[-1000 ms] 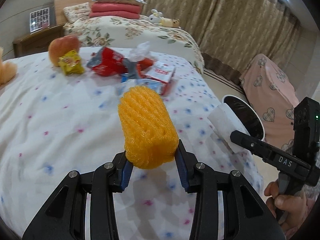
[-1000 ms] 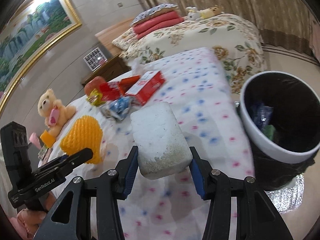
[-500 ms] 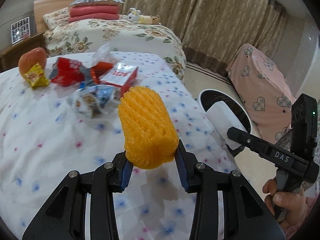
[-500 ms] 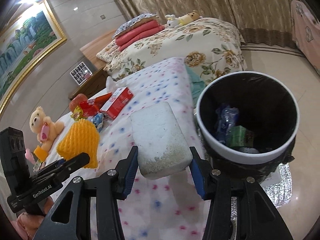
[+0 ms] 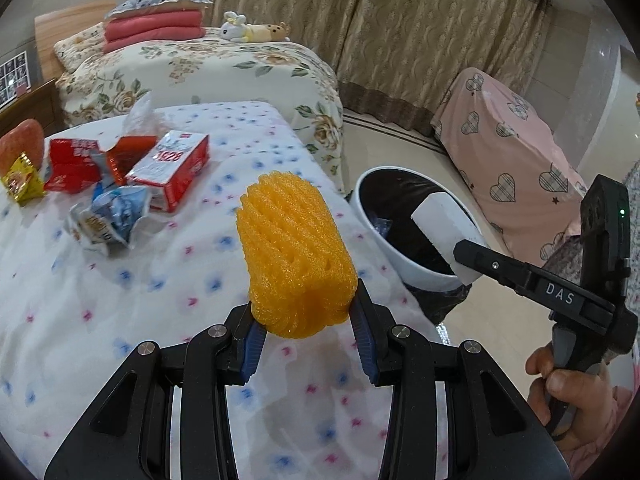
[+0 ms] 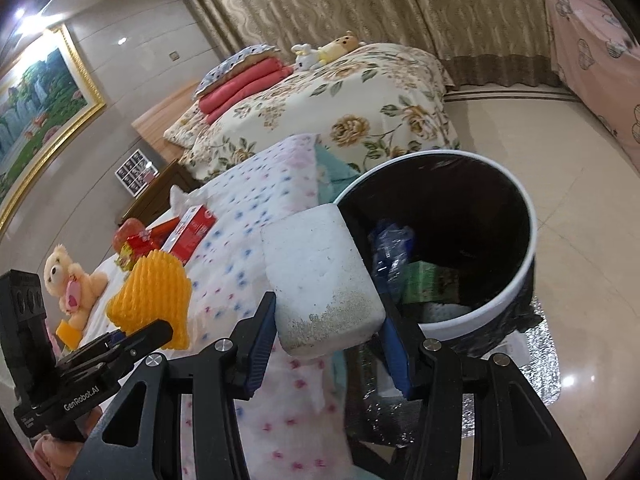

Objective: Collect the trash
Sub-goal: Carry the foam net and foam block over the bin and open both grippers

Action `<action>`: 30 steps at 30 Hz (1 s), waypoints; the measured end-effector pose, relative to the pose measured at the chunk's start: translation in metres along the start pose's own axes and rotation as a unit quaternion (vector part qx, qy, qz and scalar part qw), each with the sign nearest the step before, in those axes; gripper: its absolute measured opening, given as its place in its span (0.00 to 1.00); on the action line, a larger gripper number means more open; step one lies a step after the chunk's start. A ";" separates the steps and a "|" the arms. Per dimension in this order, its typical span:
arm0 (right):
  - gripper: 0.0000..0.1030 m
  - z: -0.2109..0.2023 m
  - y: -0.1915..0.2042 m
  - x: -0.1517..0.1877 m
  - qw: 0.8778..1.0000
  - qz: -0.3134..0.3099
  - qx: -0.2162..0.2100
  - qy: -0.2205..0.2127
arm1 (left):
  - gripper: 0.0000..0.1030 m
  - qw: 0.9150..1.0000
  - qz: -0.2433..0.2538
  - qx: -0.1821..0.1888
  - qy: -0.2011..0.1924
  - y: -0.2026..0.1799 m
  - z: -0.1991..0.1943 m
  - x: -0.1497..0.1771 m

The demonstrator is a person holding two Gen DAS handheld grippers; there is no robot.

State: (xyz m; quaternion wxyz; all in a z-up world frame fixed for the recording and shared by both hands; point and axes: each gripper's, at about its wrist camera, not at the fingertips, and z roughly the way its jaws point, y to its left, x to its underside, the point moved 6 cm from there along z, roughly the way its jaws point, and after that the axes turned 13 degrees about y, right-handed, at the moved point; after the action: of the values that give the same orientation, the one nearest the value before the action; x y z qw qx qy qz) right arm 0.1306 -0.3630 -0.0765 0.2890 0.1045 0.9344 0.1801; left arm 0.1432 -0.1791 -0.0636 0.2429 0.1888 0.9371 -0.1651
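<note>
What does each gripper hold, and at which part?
Left gripper clamps the orange foam net at its near end; right gripper clamps the white foam block at its near end.

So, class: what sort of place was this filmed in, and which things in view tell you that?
Most likely a bedroom. A bed with a floral cover stands at the back with folded red bedding and soft toys on it, long curtains hang along the wall, and a framed landscape painting hangs beside the bed.

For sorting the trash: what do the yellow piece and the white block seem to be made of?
Yellow piece: likely soft foam netting, matte, with ribbed open mesh, like a fruit sleeve. White block: probably polystyrene foam, matte and grainy, its lower end speckled as if dirty.
</note>
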 end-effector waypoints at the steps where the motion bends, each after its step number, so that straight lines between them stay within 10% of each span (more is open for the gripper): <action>1: 0.49 -0.001 -0.003 -0.001 1.000 0.003 0.001 -0.001 | 0.37 1.000 0.002 0.001 0.001 -0.003 0.001 -0.001; 30: 0.49 -0.009 -0.062 -0.031 0.998 0.042 0.036 -0.018 | 0.37 0.998 0.065 0.018 0.017 -0.074 0.041 -0.042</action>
State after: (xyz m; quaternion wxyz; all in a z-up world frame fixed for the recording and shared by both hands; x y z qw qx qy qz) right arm 0.1454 -0.4314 -0.0787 0.2938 0.1567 0.9298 0.1568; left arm 0.1616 -0.2716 -0.0599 0.2335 0.2564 0.9238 -0.1624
